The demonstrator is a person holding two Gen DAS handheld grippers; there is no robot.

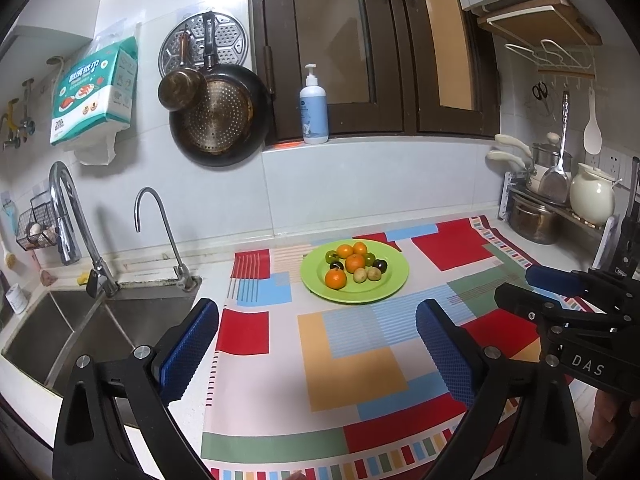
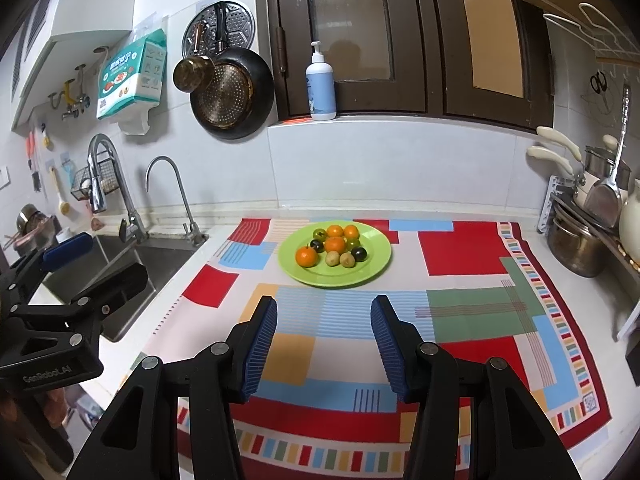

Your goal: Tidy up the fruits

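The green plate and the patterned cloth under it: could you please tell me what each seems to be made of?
The green plate looks like plastic or melamine, perhaps glazed ceramic: uniform lime colour with a soft sheen and thin rim. The patterned cloth looks like a smooth printed textile, or possibly wipe-clean vinyl: it lies flat, unwrinkled, with crisp colour blocks.

Left wrist view: I look forward from above the tabletop's (image 1: 256, 280) near edge, beside the sink (image 1: 100, 332), facing the tiled wall.
Right wrist view: same heading, set further right.
Shared: plate (image 1: 394, 280) (image 2: 378, 266), patterned cloth (image 1: 352, 364) (image 2: 472, 304), faucets, window.
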